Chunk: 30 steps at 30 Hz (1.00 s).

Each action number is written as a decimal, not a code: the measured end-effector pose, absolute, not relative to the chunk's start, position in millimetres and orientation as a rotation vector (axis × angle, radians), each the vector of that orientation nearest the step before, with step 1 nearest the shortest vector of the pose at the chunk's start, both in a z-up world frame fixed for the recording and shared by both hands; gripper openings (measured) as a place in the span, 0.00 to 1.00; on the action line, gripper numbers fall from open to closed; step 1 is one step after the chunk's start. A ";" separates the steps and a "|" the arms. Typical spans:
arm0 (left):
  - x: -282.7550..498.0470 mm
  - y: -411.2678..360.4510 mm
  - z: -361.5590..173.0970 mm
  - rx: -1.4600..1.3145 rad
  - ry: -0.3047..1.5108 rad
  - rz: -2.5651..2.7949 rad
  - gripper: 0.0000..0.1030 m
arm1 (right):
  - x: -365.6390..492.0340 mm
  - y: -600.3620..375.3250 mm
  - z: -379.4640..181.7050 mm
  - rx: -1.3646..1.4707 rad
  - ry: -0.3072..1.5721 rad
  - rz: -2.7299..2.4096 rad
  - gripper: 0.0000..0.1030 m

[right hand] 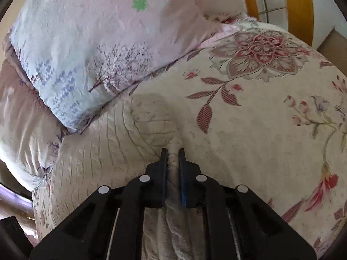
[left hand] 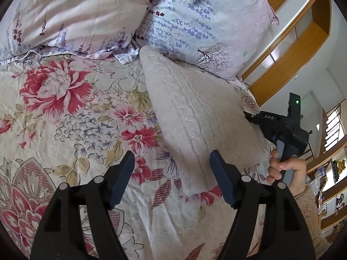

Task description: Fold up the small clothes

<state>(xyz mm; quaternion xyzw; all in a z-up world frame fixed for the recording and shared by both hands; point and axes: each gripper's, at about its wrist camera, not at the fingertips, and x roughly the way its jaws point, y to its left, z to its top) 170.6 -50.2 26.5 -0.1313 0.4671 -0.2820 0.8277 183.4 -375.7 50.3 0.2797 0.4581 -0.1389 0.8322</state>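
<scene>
A cream cable-knit garment (left hand: 195,117) lies on the floral bedspread (left hand: 65,112), one edge lifted off the bed. My right gripper (right hand: 172,151) is shut on that edge of the knit garment (right hand: 108,151), with fabric bunched between its fingers. It shows in the left wrist view (left hand: 249,117) at the garment's right side, held by a hand (left hand: 286,169). My left gripper (left hand: 173,173) is open and empty, just in front of the garment's near edge, above the bedspread.
Two floral pillows (left hand: 82,15) (left hand: 206,21) lie against the head of the bed behind the garment. A wooden headboard and shelves (left hand: 303,43) stand to the right. The bedspread (right hand: 260,119) extends to the right of the garment.
</scene>
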 end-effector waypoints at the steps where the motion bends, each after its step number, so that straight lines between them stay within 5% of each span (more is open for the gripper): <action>1: 170.5 -50.1 26.2 -0.279 0.993 -0.598 0.69 | 183.1 -374.0 54.3 0.575 0.977 -0.301 0.15; 4: 170.1 -48.2 25.4 -0.289 0.998 -0.601 0.70 | 174.7 -367.9 72.6 0.530 0.920 -0.311 0.29; 9: 168.3 -49.9 25.8 -0.287 0.997 -0.601 0.71 | 169.2 -352.4 94.9 0.474 0.833 -0.220 0.38; 14: 166.3 -52.6 26.2 -0.282 1.002 -0.609 0.72 | 180.0 -345.7 56.4 0.460 1.010 -0.218 0.46; 16: 165.5 -52.5 27.2 -0.279 1.000 -0.610 0.72 | 172.4 -361.0 38.4 0.614 0.982 -0.189 0.56; 30: 162.6 -54.5 28.4 -0.239 0.988 -0.586 0.75 | 152.5 -328.4 84.9 0.434 0.847 -0.110 0.56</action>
